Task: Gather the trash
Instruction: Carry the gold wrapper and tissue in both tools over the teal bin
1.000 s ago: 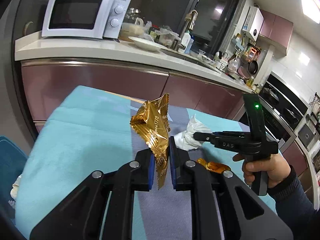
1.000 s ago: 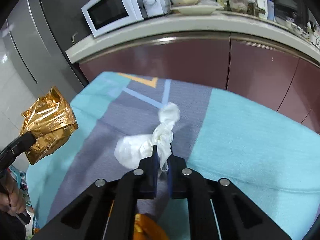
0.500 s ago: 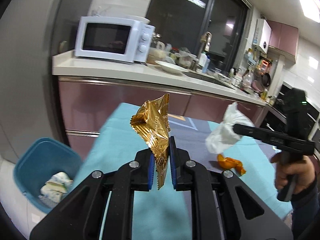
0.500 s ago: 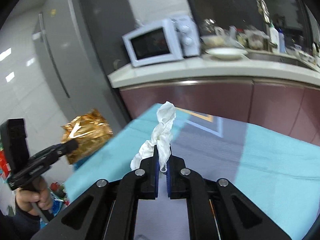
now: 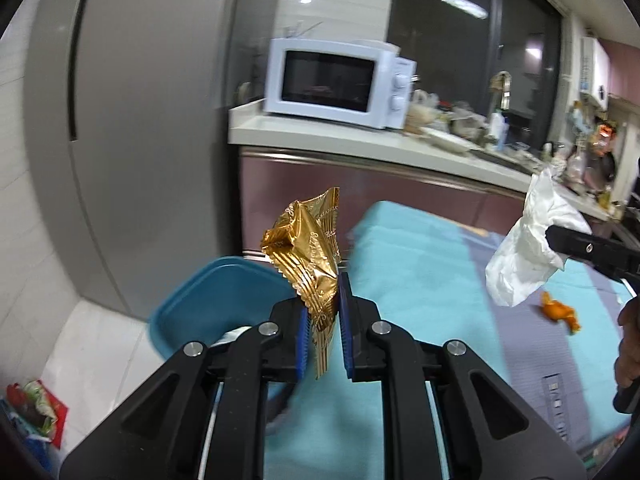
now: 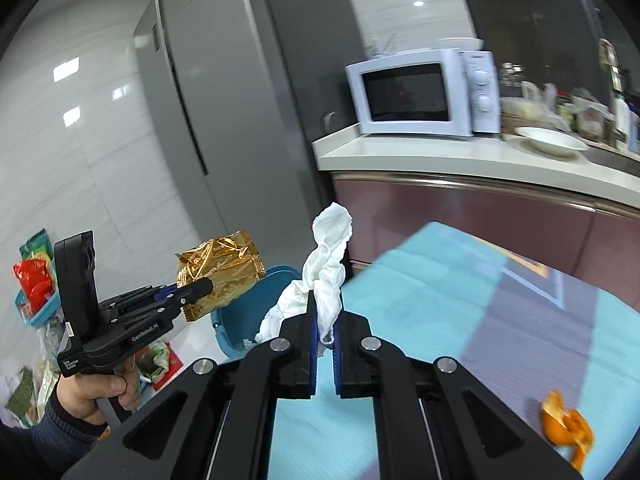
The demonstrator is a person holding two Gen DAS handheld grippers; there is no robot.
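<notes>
The left gripper (image 5: 323, 312) pinches a gold wrapper (image 5: 310, 256) (crinkled, upright) above the blue bin (image 5: 208, 300).

Bright ceiling light, motion blur, fisheye warping.

I have swung both loads off the desk (image 5: 420, 264) toward its left end. A second ago my right fingers (image 6: 313, 344) had the tissue (image 6: 326, 280) down on the cloth; now it hangs in the air ahead of them. The blue bin (image 5: 216, 300), first only a sliver, now sits just beyond my left fingers (image 5: 303, 344), behind the gold wrapper (image 5: 312, 256). The orange peel (image 6: 566, 428) has dropped back to the right.
</notes>
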